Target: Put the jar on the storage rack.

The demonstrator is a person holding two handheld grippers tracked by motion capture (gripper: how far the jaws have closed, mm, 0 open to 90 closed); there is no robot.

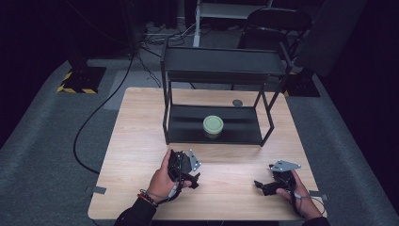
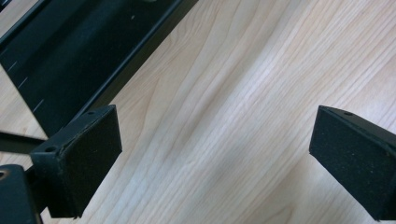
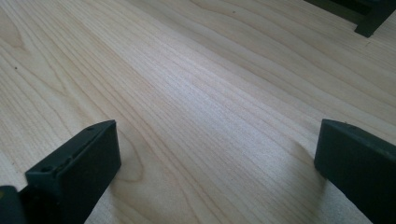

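We see a wooden surface (image 1: 141, 141) carrying a black rack (image 1: 221, 66) at its far middle, and a green-lidded jar (image 1: 212, 126) stands on the rack's lower shelf. Near the front edge, we hold the left claw (image 1: 190, 176) and the right claw (image 1: 259, 185) well apart, each released with its jaws spread over bare wood.
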